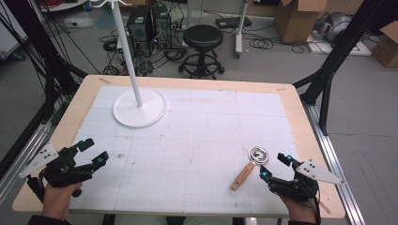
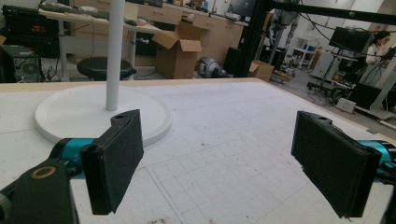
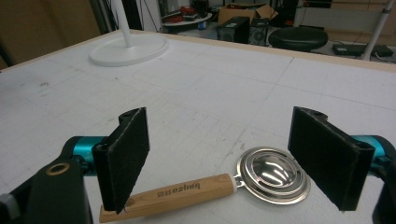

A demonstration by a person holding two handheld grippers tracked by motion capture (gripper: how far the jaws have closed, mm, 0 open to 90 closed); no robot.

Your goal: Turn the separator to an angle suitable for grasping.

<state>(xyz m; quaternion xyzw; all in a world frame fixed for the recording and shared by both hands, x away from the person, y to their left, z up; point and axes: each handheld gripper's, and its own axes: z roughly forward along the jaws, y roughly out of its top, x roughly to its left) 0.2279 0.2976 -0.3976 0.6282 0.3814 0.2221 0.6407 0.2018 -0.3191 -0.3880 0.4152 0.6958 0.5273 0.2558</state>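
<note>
Two grippers sit low at the near edge of my wooden worktop (image 1: 300, 105), which is covered with white gridded sheets. The left gripper (image 1: 89, 152) hovers at the near left corner, its jaws wide apart and holding nothing, facing the round white stand base (image 1: 140, 108) with its upright white pole (image 1: 126, 47) at the far left. The right gripper (image 1: 273, 165) rests at the near right, jaws likewise spread and empty. Just beyond and between those jaws lies a small shiny metal strainer with a light wooden handle (image 3: 210, 189), flat on the sheet, bowl pointing away from me and the handle angled back toward the near edge.
</note>
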